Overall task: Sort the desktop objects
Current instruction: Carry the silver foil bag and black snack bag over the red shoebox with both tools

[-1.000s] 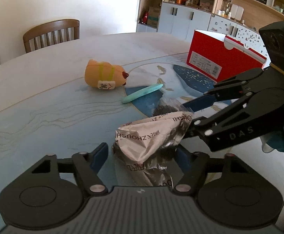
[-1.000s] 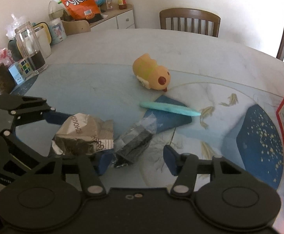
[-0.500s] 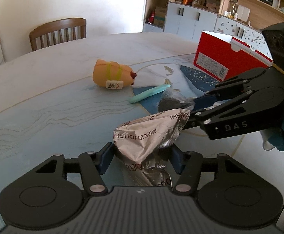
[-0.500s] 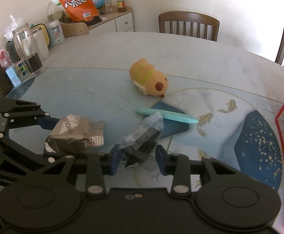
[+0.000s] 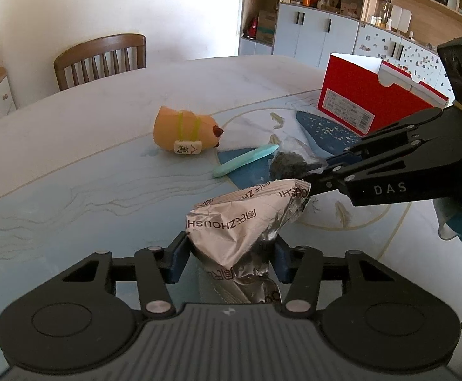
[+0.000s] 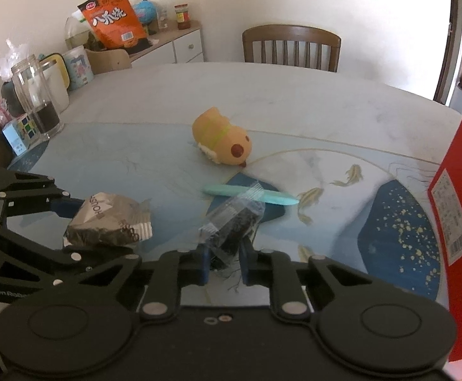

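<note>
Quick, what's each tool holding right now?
Left tool: closed on the silver foil packet.
Right tool: closed on the clear packet of dark stuff.

Left tool (image 5: 229, 255) clamping silver foil packet (image 5: 243, 222) (crumpled), right tool (image 5: 321, 171) alongside

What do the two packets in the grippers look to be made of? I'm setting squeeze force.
Silver packet, in the left gripper: likely metallised foil film; matte-shiny, sharply creased, printed lettering. Clear packet, in the right gripper: thin transparent plastic, glossy and crinkled, with dark contents showing through; what they are is unclear. Both look soft and crushable.
</note>
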Demonstrator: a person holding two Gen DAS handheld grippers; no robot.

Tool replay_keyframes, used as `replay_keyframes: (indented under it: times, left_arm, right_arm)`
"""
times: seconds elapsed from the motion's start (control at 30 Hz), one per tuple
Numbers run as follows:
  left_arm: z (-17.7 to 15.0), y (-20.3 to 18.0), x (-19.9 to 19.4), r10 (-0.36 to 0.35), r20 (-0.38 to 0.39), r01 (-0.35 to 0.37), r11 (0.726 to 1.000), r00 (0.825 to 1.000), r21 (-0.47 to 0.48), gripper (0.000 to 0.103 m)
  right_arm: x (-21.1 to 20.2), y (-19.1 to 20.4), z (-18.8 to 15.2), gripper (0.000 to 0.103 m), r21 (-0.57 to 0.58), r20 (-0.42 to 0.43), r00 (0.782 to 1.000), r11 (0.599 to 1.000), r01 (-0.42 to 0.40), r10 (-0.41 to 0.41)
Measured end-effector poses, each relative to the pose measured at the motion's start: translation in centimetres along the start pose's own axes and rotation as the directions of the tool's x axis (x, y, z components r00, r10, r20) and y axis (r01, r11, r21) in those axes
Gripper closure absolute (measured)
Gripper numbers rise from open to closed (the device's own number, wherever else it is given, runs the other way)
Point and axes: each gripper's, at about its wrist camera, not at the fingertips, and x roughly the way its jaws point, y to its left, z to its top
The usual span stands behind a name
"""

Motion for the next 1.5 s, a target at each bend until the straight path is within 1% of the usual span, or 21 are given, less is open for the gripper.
replay_keyframes:
  times: [0.4, 0.7, 0.93, 1.17, 1.5]
  left_arm:
    - [1.5, -1.3, -1.4, 0.006, 0.017, -0.006, 1.0, 1.0, -0.02, 0.052]
    - [3.4, -2.8, -3.7, 0.009, 0.067, -0.006, 0.999, 0.998, -0.046, 0.052]
    - [5.0, -4.2, -5.4, 0.005, 0.097, 0.002, 0.997, 0.995, -0.073, 0.052]
    - [6.3, -5.8, -6.7, 0.011, 0.112, -0.002, 0.997, 0.994, -0.079, 0.052]
    - [8.2, -8.2, -7.8, 0.029, 0.116, -0.016, 0.994, 0.993, -0.109, 0.052]
  right_arm:
    - [-2.9, -0.6, 0.2, 0.086, 0.021, 0.034, 0.999, 1.0, -0.002, 0.002]
    - [-6.1, -1.6, 0.4, 0.086, 0.039, 0.061, 0.998, 0.999, 0.0, -0.002]
    - [-9.1, -1.8, 1.1, 0.086, 0.024, 0.082, 0.997, 1.0, -0.007, 0.005]
    - [-11.9, -2.1, 1.4, 0.086, 0.02, 0.111, 0.993, 0.999, -0.026, 0.023]
    - [-15.1, -4.1, 1.4, 0.086, 0.046, 0.145, 0.989, 0.999, -0.016, 0.009]
